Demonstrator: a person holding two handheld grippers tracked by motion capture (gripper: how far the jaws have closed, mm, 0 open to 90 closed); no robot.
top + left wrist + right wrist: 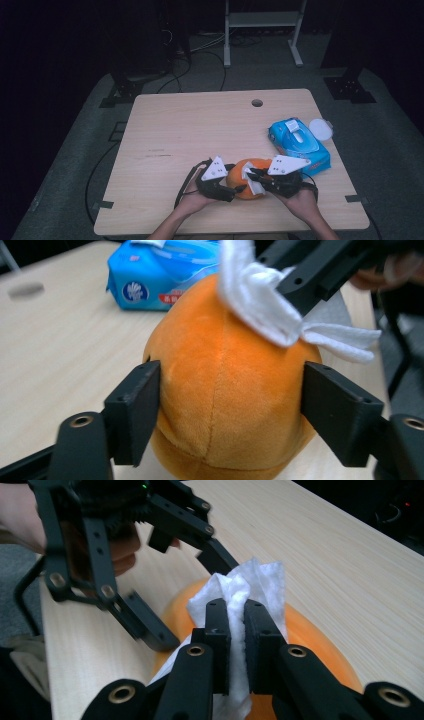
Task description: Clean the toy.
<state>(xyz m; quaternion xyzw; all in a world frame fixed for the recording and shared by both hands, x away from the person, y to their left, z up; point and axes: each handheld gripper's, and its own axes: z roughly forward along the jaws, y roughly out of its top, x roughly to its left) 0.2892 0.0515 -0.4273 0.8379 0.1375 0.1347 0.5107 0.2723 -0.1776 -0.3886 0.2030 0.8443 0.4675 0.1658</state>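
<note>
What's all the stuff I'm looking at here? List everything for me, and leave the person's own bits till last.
plush toy: one, orange, near edge of the table, between the two grippers
wipe: one, white, lying on top of the plush toy
wipes pack: one, blue, right side of the table
round lid: one, white, beside the wipes pack at the right edge
table: one, light wood, with a round hole near the far edge
metal frame: one, white, on the floor behind the table
left gripper: one, black, jaws pressing the sides of the plush toy
right gripper: one, black, jaws closed on the wipe
</note>
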